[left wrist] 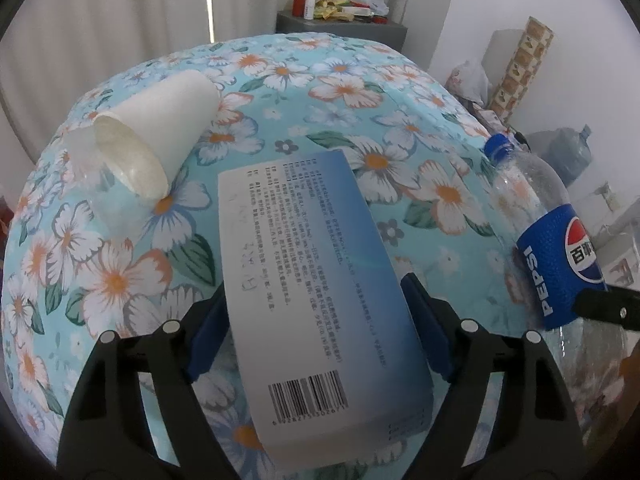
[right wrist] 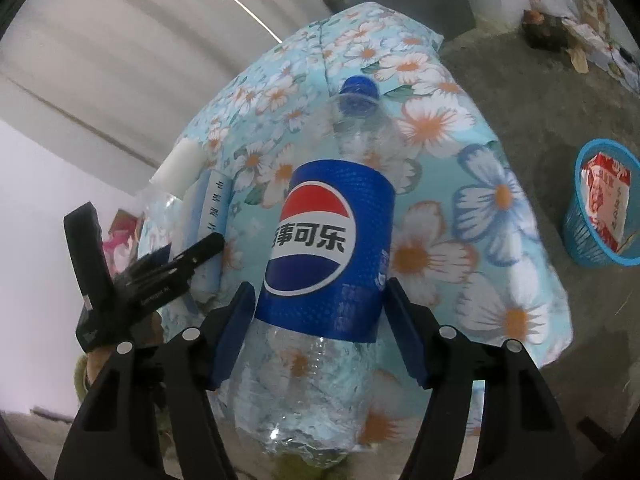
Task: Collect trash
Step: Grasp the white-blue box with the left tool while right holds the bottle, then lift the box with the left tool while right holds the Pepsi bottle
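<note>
The Pepsi bottle (left wrist: 560, 248) runs off the left wrist view's right edge. The box's (left wrist: 320, 280) small print is illegible.

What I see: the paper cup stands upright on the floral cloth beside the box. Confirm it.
Wrong: the paper cup lies on its side, not upright, on the floral cloth beside the box. The left wrist view shows it.

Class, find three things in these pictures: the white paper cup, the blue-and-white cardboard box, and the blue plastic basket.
white paper cup (left wrist: 168, 120): left wrist view, on its side wall.
blue-and-white cardboard box (left wrist: 320, 280): left wrist view, printed face.
blue plastic basket (right wrist: 580, 240): right wrist view, outer wall.
</note>
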`<state>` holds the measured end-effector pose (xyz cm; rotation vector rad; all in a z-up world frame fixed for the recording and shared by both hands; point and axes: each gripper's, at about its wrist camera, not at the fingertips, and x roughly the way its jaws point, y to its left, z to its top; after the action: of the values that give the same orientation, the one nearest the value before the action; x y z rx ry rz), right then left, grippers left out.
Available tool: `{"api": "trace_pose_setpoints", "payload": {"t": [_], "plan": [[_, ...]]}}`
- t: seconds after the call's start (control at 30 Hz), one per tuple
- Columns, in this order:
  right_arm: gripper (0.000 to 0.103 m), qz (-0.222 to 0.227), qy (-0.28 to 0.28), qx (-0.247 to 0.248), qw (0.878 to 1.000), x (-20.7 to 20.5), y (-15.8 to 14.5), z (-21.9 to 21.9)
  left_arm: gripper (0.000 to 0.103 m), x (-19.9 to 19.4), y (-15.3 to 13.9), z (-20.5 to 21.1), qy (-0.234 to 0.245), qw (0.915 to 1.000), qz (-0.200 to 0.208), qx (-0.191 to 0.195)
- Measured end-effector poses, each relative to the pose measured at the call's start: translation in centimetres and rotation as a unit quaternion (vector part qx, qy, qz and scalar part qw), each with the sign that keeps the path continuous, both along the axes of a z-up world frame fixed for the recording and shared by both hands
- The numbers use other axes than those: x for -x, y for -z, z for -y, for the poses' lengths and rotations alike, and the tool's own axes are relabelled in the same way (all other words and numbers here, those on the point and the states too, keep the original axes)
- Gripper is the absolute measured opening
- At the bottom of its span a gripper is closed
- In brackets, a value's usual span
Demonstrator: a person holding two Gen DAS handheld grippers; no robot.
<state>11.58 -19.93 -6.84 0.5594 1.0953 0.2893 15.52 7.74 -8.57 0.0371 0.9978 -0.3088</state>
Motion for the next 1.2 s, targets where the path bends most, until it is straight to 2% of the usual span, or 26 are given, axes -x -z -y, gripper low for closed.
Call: {"api": "trace_pose_setpoints", "payload": {"t": [0.2,0.3,0.67,1.2], "plan": [[0.062,-0.01,0.005,-0.043,0.999,1.1,1.2,1.7,0.077,2.9,-0.6,0.9,0.048,0.9987,-0.016,0.011],[0.062,-0.011,0.008,-0.058,0.998,1.2,1.5,2.0,0.077,3.7,-0.7,1.6,0.055,0.998,-0.021,0.023],[0.062,0.005,-0.014,-0.022,1.0,1.1,0.9,0.6,0.077,3.7,-0.3,3.2,0.059,0.9978,-0.023,0.017],[0.063,-0.009,-0.011,-0.052,0.999,0.9,1.9,0.1,0.077,3.3,-0.1,3.3,0.055,0.9981,-0.025,0.012]]}}
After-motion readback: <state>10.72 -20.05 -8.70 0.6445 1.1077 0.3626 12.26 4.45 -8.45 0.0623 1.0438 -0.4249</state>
